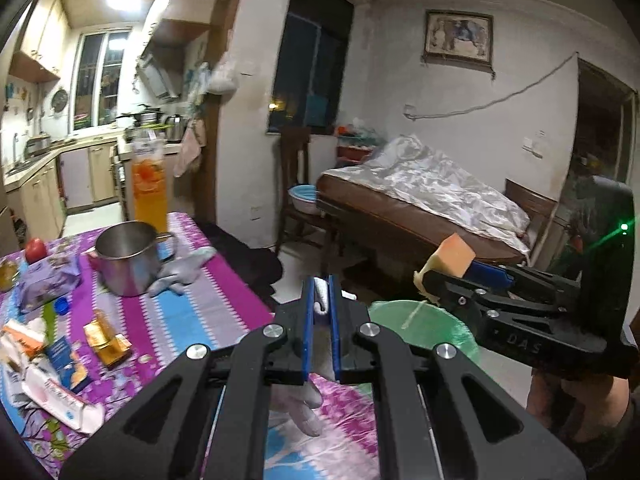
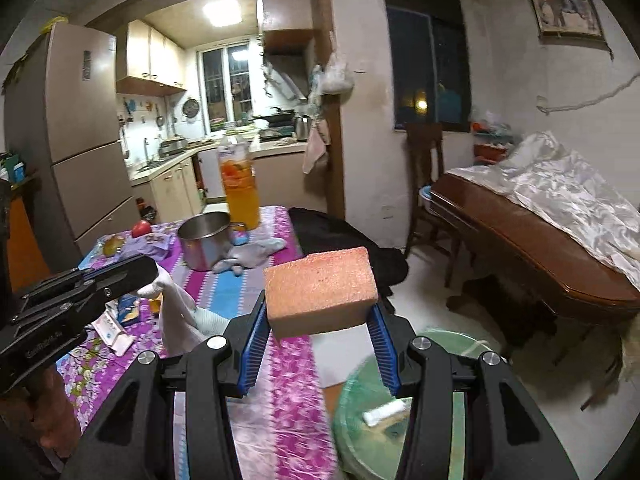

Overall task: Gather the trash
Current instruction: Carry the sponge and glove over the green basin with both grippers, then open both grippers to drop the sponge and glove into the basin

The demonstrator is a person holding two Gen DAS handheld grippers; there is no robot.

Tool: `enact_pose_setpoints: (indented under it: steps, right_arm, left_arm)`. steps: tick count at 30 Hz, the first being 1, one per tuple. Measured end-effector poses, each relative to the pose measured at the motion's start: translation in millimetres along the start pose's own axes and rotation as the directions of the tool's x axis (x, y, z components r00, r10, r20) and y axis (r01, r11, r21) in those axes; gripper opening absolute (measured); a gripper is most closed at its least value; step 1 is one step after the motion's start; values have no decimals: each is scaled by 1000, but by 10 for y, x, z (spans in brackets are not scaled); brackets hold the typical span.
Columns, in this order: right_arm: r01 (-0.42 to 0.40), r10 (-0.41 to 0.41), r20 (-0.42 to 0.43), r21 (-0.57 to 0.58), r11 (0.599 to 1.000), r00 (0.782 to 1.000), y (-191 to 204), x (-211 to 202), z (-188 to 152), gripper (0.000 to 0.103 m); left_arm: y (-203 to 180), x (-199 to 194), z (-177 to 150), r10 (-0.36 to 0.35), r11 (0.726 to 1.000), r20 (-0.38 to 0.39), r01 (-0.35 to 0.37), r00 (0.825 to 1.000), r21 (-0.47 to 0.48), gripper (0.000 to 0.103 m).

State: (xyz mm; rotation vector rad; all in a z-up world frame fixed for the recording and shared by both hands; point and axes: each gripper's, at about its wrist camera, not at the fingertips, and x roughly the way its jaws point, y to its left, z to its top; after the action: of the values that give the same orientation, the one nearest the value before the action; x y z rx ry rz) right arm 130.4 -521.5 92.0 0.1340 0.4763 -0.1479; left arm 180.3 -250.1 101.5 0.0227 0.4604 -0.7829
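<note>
In the left wrist view my left gripper (image 1: 321, 292) is shut on a white glove (image 1: 304, 408), which hangs down from its blue pads over the table's edge. To its right, my right gripper (image 1: 432, 280) is shut on an orange sponge block (image 1: 456, 254). The right wrist view shows the sponge (image 2: 320, 284) clamped between that gripper's blue pads (image 2: 320, 304). The left gripper (image 2: 148, 276) with the glove (image 2: 176, 312) is at the left there. A green-lined bin (image 1: 392, 316) stands on the floor below both grippers. A white tube (image 2: 384, 410) lies inside the bin (image 2: 452, 340).
The purple flowered table (image 1: 192, 320) carries gold wrappers (image 1: 106, 340), white packets (image 1: 60, 396), a blue cap (image 1: 62, 305), a steel pot (image 1: 128, 264), a second glove (image 1: 180, 272), a juice bottle (image 1: 149, 184) and an apple (image 1: 35, 249). A bed (image 1: 420, 200) and a chair (image 1: 296, 184) stand behind.
</note>
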Motion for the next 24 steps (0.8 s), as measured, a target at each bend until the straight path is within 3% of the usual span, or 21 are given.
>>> enact_pose_setpoints:
  steps: [11, 18, 24]
  right_arm:
    - [108, -96, -164, 61, 992, 982, -923, 128, -99, 48]
    - [128, -92, -317, 93, 987, 944, -1410, 471, -250, 48]
    - [153, -98, -457, 84, 985, 884, -1736, 825, -413, 48]
  left_arm:
    - [-613, 555, 171, -138, 990, -57, 138, 989, 13, 6]
    - [-908, 942, 166, -166, 986, -118, 168, 979, 11, 6]
    - [-1027, 1306, 65, -159, 987, -202, 163, 967, 5, 6]
